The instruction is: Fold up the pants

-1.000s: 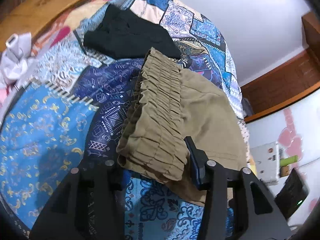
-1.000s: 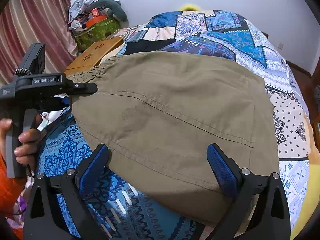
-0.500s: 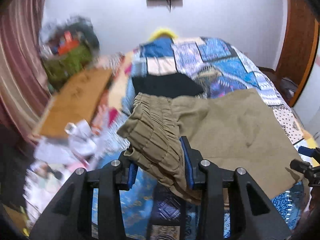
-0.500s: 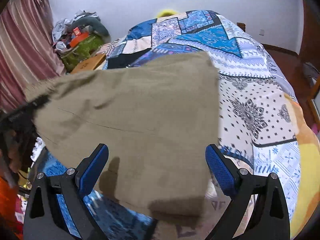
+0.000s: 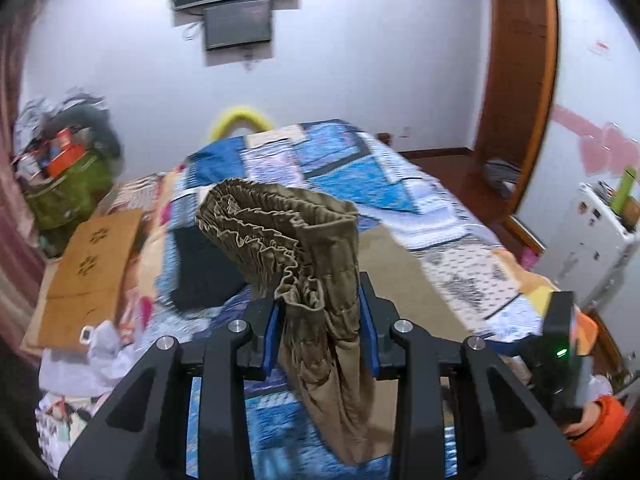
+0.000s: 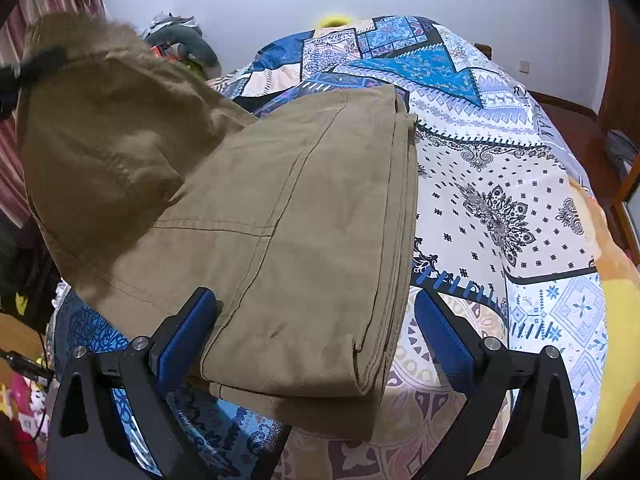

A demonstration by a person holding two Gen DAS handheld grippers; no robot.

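Note:
Olive-khaki pants [image 6: 288,208] lie partly folded on the patchwork bed. My left gripper [image 5: 320,328] is shut on their bunched elastic waistband [image 5: 280,232] and holds it lifted above the bed; the cloth hangs down between the fingers. In the right wrist view the lifted waistband end [image 6: 92,92] hangs at the upper left. My right gripper [image 6: 316,332] is open, its blue pads either side of the folded leg end resting on the bed, not clamping it.
A black garment [image 5: 204,276] lies on the quilt [image 6: 500,168] beyond the pants. A wooden board [image 5: 88,264] and clutter sit left of the bed. A white appliance [image 5: 592,248] stands right. The right hand's gripper body [image 5: 560,344] shows at lower right.
My left gripper has lifted the waistband higher and tilted upward. The pants now fold over with the leg end lying flat on the bed; my right gripper has stayed open.

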